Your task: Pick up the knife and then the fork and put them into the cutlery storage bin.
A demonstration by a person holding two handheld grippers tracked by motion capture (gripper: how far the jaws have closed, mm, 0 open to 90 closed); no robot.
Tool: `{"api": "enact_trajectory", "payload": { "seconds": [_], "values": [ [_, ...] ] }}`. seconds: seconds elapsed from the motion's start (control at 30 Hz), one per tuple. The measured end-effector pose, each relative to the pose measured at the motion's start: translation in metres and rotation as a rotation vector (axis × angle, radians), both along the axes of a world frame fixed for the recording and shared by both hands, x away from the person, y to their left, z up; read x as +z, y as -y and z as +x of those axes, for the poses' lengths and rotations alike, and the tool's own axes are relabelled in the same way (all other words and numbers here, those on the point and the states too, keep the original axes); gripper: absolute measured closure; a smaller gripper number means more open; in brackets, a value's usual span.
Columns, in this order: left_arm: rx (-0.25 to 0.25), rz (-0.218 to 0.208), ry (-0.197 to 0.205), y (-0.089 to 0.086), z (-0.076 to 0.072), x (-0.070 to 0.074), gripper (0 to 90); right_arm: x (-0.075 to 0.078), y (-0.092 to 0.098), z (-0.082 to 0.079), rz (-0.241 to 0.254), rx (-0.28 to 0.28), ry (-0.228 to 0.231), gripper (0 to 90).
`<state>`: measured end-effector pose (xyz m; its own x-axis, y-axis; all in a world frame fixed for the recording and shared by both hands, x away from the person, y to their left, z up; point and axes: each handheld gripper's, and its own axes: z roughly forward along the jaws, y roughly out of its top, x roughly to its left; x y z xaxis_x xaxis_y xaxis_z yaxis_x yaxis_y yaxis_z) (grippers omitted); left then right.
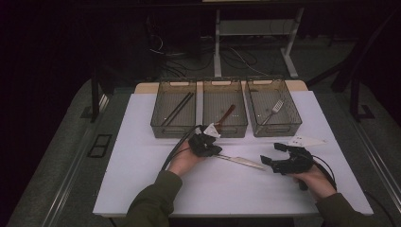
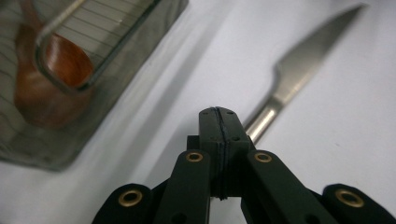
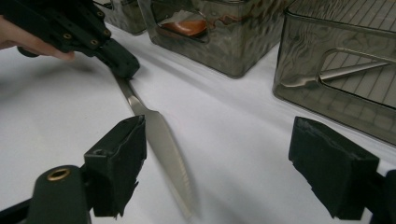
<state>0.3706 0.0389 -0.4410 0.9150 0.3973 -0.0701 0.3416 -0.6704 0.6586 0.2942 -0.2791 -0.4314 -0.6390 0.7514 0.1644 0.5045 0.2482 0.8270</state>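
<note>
The left gripper [image 1: 213,150] had its jaws pressed together on the handle end of the knife [image 1: 241,161], whose blade pointed away from it over the white table [image 1: 142,189]. The right gripper [image 1: 273,153] waited just beyond the blade tip, its jaws spread wide with nothing between them.

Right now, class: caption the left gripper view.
Left claw shut on knife handle, wooden spoon binned alongside.
</note>
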Motion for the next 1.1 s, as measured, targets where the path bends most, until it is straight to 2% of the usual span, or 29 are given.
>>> {"api": "enact_trajectory", "payload": {
  "seconds": [0.03, 0.07, 0.1, 0.2, 0.37, 0.4, 0.43, 0.47, 0.5, 0.53, 0.6, 0.8, 0.9, 1.03, 1.07, 1.1],
  "values": [
    [-0.018, 0.0, -0.003, -0.003, 0.0, 0.0, 89.0, 0.0, 0.0, 0.0, -0.001, -0.002, -0.003, 18.5],
    [-0.015, -0.01, -0.024, -0.005, -0.002, 0.0, 89.0, 0.0, 0.0, 0.0, -0.001, -0.002, -0.004, 18.5],
    [-0.027, -0.016, -0.019, -0.007, -0.002, -0.001, 89.1, 0.0, 0.001, 0.0, 0.001, -0.003, -0.003, 18.4],
    [-0.032, -0.027, -0.039, -0.01, -0.008, -0.001, 89.0, 0.0, 0.001, 0.001, 0.005, -0.007, -0.002, 18.4],
    [-0.085, -0.026, -0.065, -0.013, -0.013, -0.001, 88.9, 0.0, 0.003, 0.001, 0.007, -0.009, -0.001, 18.5],
    [-0.082, -0.043, -0.066, -0.013, -0.014, -0.001, 88.8, 0.001, 0.003, 0.001, 0.011, -0.012, -0.002, 18.5],
    [-0.078, -0.055, -0.055, -0.013, -0.014, 0.0, 82.6, 0.001, 0.003, 0.001, 0.013, -0.011, -0.002, 18.5],
    [-0.061, -0.076, -0.065, -0.014, -0.016, 0.0, 75.8, 0.001, 0.003, 0.001, 0.014, -0.01, 0.0, 18.5],
    [-0.079, -0.079, -0.042, -0.014, -0.015, 0.001, 73.4, 0.001, 0.004, 0.001, 0.016, -0.01, -0.001, 18.5],
    [-0.074, -0.077, -0.049, -0.013, -0.018, 0.002, 72.5, 0.001, 0.004, 0.001, 0.017, -0.01, -0.001, 18.5],
    [-0.087, -0.072, -0.033, -0.011, -0.02, 0.002, 70.1, 0.001, 0.004, 0.001, 0.02, -0.009, 0.0, 18.5],
    [-0.1, -0.076, -0.023, 0.002, -0.025, -0.003, 70.9, 0.001, 0.004, 0.001, 0.022, -0.006, 0.0, 18.4],
    [-0.108, -0.053, -0.009, 0.006, -0.027, -0.007, 72.5, 0.001, 0.004, 0.001, 0.024, -0.007, 0.0, 18.5],
    [-0.112, -0.053, 0.012, 0.007, -0.027, -0.009, 76.9, 0.001, 0.004, 0.002, 0.022, -0.004, 0.0, 18.5],
    [-0.127, -0.039, 0.018, 0.006, -0.026, -0.008, 77.8, 0.001, 0.004, 0.002, 0.022, -0.004, 0.0, 18.5],
    [-0.119, -0.049, 0.013, 0.007, -0.027, -0.009, 78.2, 0.001, 0.004, 0.002, 0.022, -0.005, 0.0, 18.5]
  ]
}}
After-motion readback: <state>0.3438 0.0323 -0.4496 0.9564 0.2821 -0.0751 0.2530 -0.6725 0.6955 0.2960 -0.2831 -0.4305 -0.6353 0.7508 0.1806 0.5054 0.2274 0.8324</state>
